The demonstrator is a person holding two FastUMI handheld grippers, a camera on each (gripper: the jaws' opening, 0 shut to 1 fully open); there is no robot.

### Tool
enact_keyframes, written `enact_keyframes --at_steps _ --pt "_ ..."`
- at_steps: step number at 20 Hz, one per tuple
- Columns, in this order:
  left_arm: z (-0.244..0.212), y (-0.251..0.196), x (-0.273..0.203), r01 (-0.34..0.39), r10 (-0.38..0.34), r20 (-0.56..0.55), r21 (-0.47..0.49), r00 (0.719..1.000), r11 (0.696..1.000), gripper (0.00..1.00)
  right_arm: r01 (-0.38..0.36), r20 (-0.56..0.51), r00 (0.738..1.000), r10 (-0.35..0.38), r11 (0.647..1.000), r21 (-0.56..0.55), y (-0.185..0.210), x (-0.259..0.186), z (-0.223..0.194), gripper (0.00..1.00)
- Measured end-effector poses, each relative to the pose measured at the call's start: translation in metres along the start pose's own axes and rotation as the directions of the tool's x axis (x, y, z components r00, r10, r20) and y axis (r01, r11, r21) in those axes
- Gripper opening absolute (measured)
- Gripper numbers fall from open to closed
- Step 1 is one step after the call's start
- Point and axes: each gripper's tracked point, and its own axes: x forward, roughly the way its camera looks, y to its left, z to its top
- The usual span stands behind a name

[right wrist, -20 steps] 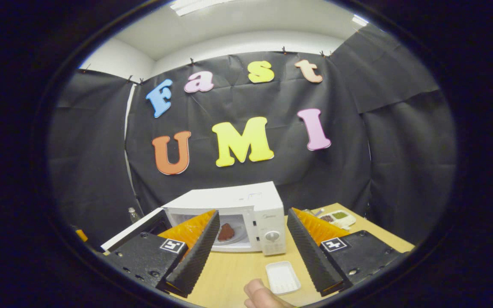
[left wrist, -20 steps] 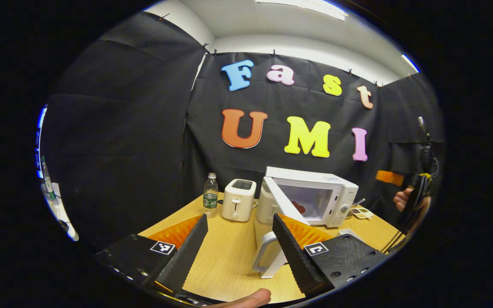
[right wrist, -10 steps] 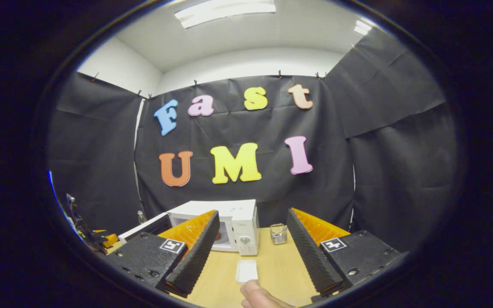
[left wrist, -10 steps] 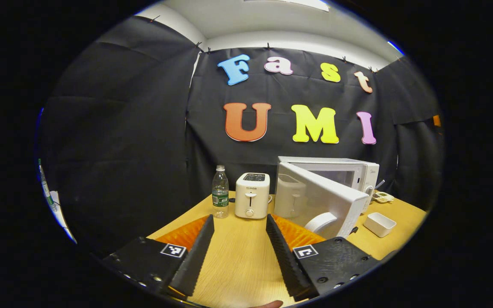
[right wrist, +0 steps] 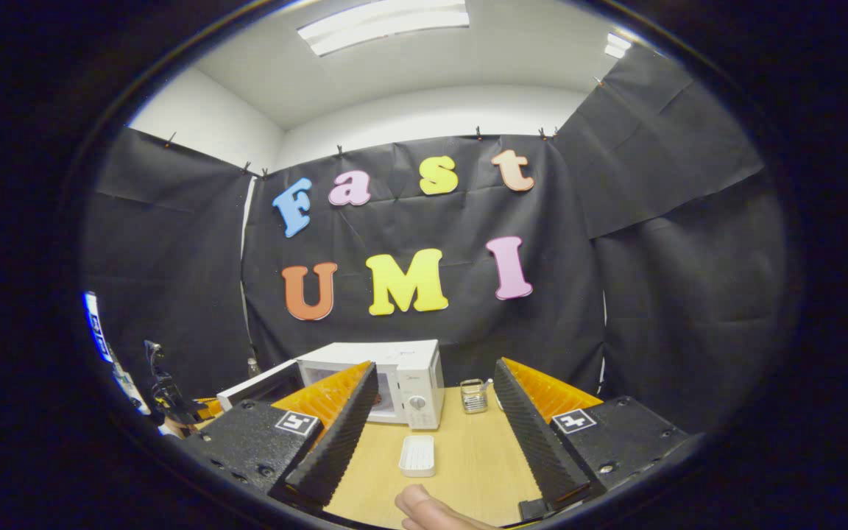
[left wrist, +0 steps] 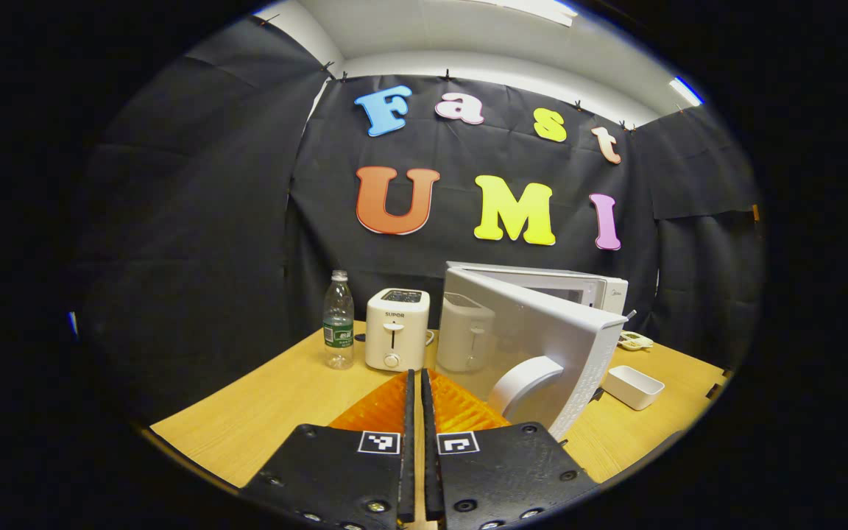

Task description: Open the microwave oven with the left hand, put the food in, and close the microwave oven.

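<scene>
Closing the microwave door (left wrist: 542, 346) is judged to be the step in hand, since the door stands swung partway toward the cabinet and the food is taken to be already inside, though the cavity cannot be seen into from the left gripper view. The left gripper (left wrist: 414, 412) is clenched with its jaws pressed together on nothing, low over the wooden table (left wrist: 269, 412), just beside the door's outer face and near the curved handle (left wrist: 523, 379). For a clean finish, the closed fingers are best laid flat against the door's outer panel near its free edge — well away from the hinge — and pushed steadily until the latch is felt to catch; a push at the handle's curve may slip off. The right gripper (right wrist: 431, 427) is held released, jaws wide apart, well back from the microwave oven (right wrist: 394, 379), and is best kept there.

The oven is a white box at the back of the table against the booth wall, with its control panel and knob on its right side. In the right gripper view its door is seen angled outward to the left. A small white tray (right wrist: 417, 455) lies empty on the table before it. A toaster (left wrist: 396, 327) and a water bottle (left wrist: 338, 320) stand to the oven's left — clear of the door's swing.
</scene>
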Motion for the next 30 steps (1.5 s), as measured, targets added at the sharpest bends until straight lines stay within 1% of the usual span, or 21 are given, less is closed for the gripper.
enact_keyframes --at_steps 1,2,3,5,6,7,9,10,15,16,18,19,20,21,22,23,24,25,26,28,30 --pt "0.001 -0.002 0.004 0.003 -0.003 0.001 0.001 1.000 1.000 0.01 -0.003 -0.001 1.000 0.003 1.000 -0.001 0.000 -0.001 0.000 0.89" --pt "-0.002 -0.006 0.009 0.017 -0.017 -0.006 -0.005 1.000 1.000 0.11 -0.005 -0.003 1.000 0.005 1.000 0.001 0.001 -0.002 -0.002 0.89" --pt "-0.003 -0.012 0.011 0.031 -0.031 -0.008 -0.010 0.999 0.999 0.00 -0.004 -0.004 1.000 0.004 1.000 0.001 0.000 -0.003 -0.003 0.90" --pt "-0.005 -0.024 0.015 0.071 -0.072 -0.011 -0.020 0.997 0.997 0.00 0.001 -0.012 1.000 -0.001 1.000 0.006 -0.003 -0.003 -0.006 0.90" --pt "-0.007 -0.030 0.014 0.088 -0.088 -0.013 -0.027 0.996 0.996 0.00 0.003 -0.017 1.000 -0.003 1.000 0.010 -0.005 -0.004 -0.008 1.00" --pt "-0.007 -0.037 0.015 0.100 -0.100 -0.014 -0.022 0.995 0.995 0.00 0.001 -0.018 1.000 -0.001 1.000 0.012 -0.006 -0.005 -0.008 0.90" --pt "-0.008 -0.047 0.017 0.107 -0.107 -0.016 -0.002 0.994 0.994 0.00 0.007 -0.017 1.000 -0.006 1.000 0.008 -0.009 -0.007 -0.007 0.90" --pt "-0.009 -0.053 0.018 0.113 -0.113 -0.020 0.006 0.993 0.994 0.00 0.008 -0.014 1.000 -0.008 1.000 0.003 -0.009 -0.007 -0.006 1.00" --pt "-0.018 -0.091 0.032 0.169 -0.169 -0.052 -0.008 0.984 0.986 0.00 -0.003 0.021 1.000 0.004 0.999 -0.033 -0.007 -0.026 0.010 1.00" --pt "-0.017 -0.100 0.035 0.178 -0.178 -0.042 -0.008 0.983 0.984 0.00 0.011 0.029 1.000 -0.010 0.999 -0.043 -0.010 -0.030 0.014 0.90" --pt "-0.016 -0.119 0.044 0.203 -0.203 -0.037 -0.025 0.978 0.979 0.00 0.036 0.050 0.998 -0.033 0.998 -0.052 -0.017 -0.040 0.025 0.89" --pt "-0.015 -0.129 0.048 0.216 -0.217 -0.039 -0.034 0.975 0.976 0.00 0.043 0.059 0.997 -0.040 0.998 -0.052 -0.019 -0.043 0.030 1.00" --pt "-0.013 -0.138 0.051 0.224 -0.225 -0.042 -0.034 0.974 0.974 0.00 0.048 0.063 0.997 -0.044 0.997 -0.053 -0.022 -0.046 0.034 0.90" --pt "-0.010 -0.147 0.053 0.226 -0.227 -0.042 -0.026 0.973 0.974 0.00 0.048 0.067 0.997 -0.045 0.998 -0.050 -0.024 -0.050 0.037 1.00" --pt "-0.007 -0.155 0.058 0.227 -0.227 -0.044 -0.014 0.973 0.974 0.00 0.047 0.072 0.996 -0.043 0.998 -0.046 -0.026 -0.053 0.041 1.00" --pt "-0.007 -0.163 0.064 0.229 -0.228 -0.052 -0.005 0.972 0.974 0.00 0.045 0.077 0.996 -0.042 0.998 -0.045 -0.029 -0.056 0.044 0.90" --pt "-0.008 -0.172 0.069 0.237 -0.236 -0.060 0.006 0.970 0.972 0.00 0.050 0.084 0.995 -0.046 0.998 -0.043 -0.035 -0.060 0.046 0.90" --pt "-0.010 -0.183 0.076 0.247 -0.246 -0.074 0.012 0.966 0.969 0.11 0.058 0.090 0.994 -0.054 0.997 -0.041 -0.040 -0.061 0.048 0.90" --pt "-0.013 -0.195 0.080 0.264 -0.262 -0.087 0.013 0.961 0.964 0.00 0.067 0.097 0.993 -0.063 0.997 -0.040 -0.046 -0.064 0.050 0.90" --pt "-0.015 -0.217 0.091 0.298 -0.296 -0.091 0.010 0.951 0.955 0.00 0.080 0.108 0.991 -0.076 0.996 -0.039 -0.055 -0.071 0.051 1.00" --pt "-0.020 -0.233 0.105 0.311 -0.308 -0.108 0.006 0.945 0.950 0.00 0.096 0.125 0.988 -0.090 0.994 -0.044 -0.065 -0.077 0.054 0.90"
